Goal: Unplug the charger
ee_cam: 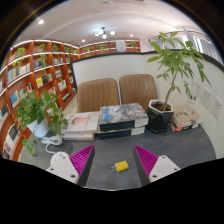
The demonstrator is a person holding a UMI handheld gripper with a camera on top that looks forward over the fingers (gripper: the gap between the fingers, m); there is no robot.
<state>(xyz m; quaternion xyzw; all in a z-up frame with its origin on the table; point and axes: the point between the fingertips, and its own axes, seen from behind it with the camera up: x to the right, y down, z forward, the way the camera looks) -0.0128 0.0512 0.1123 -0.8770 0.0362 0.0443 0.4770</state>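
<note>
A small yellow charger (121, 166) with two metal prongs lies loose on the dark grey table (110, 143), prongs pointing left. It sits between my two fingers, nearer the right one, with a gap on each side. My gripper (113, 160) is open; its magenta pads (82, 157) stand wide apart, and nothing is held. No socket or power strip shows near the charger.
At the table's far edge lie stacked books and boxes (118, 118), a potted plant (38, 112) to the left and a tall plant in a black pot (161, 112) to the right. Two brown chairs (118, 92) stand behind. Bookshelves (35, 70) line the left wall.
</note>
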